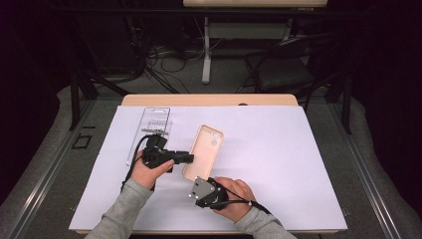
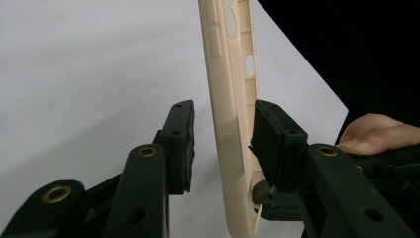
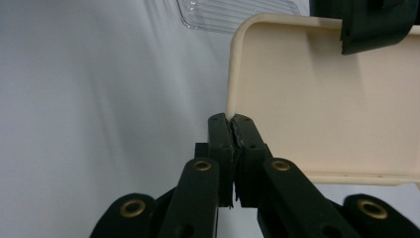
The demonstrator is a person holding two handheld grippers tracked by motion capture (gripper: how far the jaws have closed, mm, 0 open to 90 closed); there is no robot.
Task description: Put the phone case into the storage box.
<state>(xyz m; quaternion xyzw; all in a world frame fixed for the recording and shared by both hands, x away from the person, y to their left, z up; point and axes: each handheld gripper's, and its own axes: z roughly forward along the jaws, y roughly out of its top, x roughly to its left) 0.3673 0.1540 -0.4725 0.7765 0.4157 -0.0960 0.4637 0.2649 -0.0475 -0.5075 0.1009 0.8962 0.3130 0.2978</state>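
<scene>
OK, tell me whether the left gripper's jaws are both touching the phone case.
Apart on one side. In the left gripper view the case stands between the left gripper; a clear gap separates it from the left-hand pad, while the right-hand pad sits against its edge.

The phone case (image 2: pixel 233 99) runs off the left gripper view's top and bottom edges, its ends unseen.

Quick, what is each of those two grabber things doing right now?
Left gripper: open, fingers astride the side wall of the phone case, one not touching.
Right gripper: shut on the phone case's edge.
</scene>
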